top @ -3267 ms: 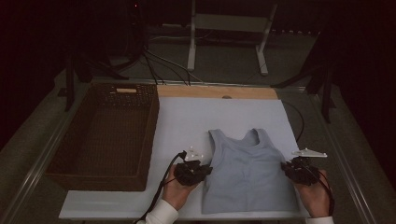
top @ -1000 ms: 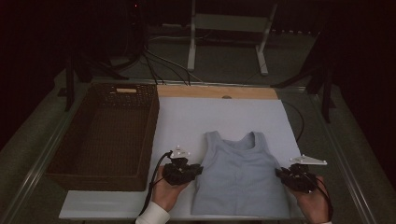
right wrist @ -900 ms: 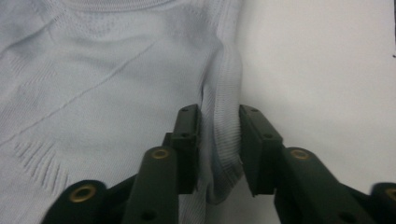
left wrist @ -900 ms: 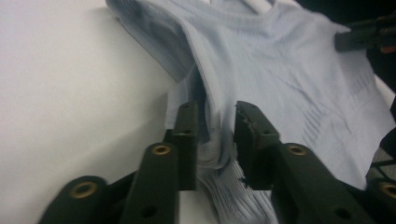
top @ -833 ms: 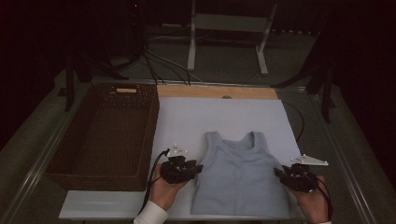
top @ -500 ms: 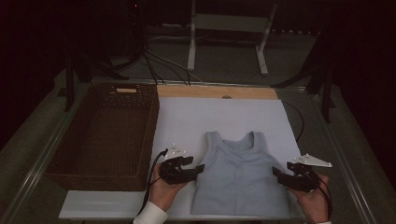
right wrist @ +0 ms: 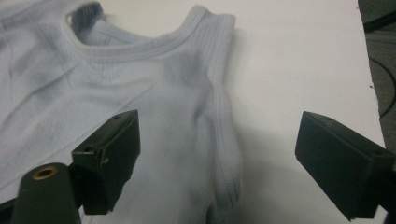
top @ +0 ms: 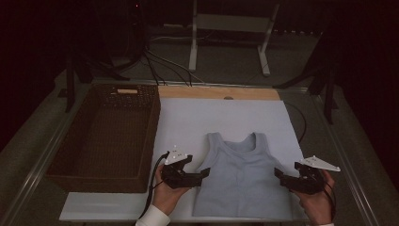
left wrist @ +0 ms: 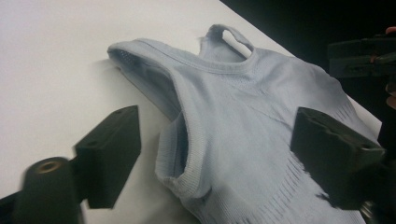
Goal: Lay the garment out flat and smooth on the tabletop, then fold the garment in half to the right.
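A light blue tank top [top: 242, 176] lies flat on the white board [top: 211, 117], neck toward the far side. My left gripper [top: 202, 173] is at its left edge below the armhole. Its jaws have just been opening and stand open around the armhole hem [left wrist: 187, 172], with no pad pressing on it. My right gripper [top: 278, 173] is at the top's right edge. Its jaws have also just been opening and stand open over the side hem [right wrist: 229, 154]. The tank top [left wrist: 252, 116] [right wrist: 140, 93] rests loose on the board. The left gripper view shows the right gripper [left wrist: 359, 56] far off.
A dark woven basket [top: 94, 176] stands left of the board, its inside looking bare. A wooden strip [top: 219, 92] runs along the board's far edge. Cables [top: 164, 66] and a white stand [top: 193, 47] lie beyond it. Bare board stretches behind the top.
The top was drawn a little toward the front edge earlier. Since one second ago both grippers' jaws have opened and let go of its side edges. The hands kept their place.
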`<state>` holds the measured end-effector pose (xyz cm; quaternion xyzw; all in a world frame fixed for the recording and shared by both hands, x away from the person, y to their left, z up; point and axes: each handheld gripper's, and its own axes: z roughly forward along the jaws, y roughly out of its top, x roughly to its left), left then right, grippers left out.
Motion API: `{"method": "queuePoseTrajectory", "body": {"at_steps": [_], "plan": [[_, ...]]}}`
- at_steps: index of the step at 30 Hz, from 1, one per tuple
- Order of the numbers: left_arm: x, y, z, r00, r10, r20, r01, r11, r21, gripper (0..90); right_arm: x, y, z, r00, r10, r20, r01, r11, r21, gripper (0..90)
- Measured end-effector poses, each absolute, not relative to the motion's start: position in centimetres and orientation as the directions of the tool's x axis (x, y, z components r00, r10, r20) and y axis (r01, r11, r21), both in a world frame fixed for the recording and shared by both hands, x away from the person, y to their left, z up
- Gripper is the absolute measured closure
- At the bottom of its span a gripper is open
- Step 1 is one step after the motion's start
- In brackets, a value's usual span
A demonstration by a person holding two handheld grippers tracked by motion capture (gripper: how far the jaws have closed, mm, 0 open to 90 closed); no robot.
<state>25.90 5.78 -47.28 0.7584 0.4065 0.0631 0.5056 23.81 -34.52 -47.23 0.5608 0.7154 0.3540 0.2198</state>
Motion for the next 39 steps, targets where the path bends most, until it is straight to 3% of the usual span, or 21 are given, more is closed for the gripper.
{"method": "queuePoseTrajectory", "body": {"at_steps": [5, 28, 39], "plan": [[25.7, 5.6, -47.3, 0.660, 0.687, -0.305, 0.549, -0.163, 0.820, 13.2, 23.6, -34.7, -47.1, -0.271, 0.957, 0.101, 0.631, 0.098, 0.770, 12.4], [22.8, 5.1, -49.8, 0.661, 0.687, -0.303, 0.609, -0.255, 0.751, 20.2, 23.2, -34.8, -47.0, -0.266, 0.960, 0.085, 0.614, 0.101, 0.783, 12.7], [24.5, 4.0, -50.5, 0.664, 0.679, -0.312, 0.622, -0.269, 0.736, 23.1, 23.0, -34.8, -46.9, -0.258, 0.963, 0.079, 0.609, 0.099, 0.787, 13.1]]}}
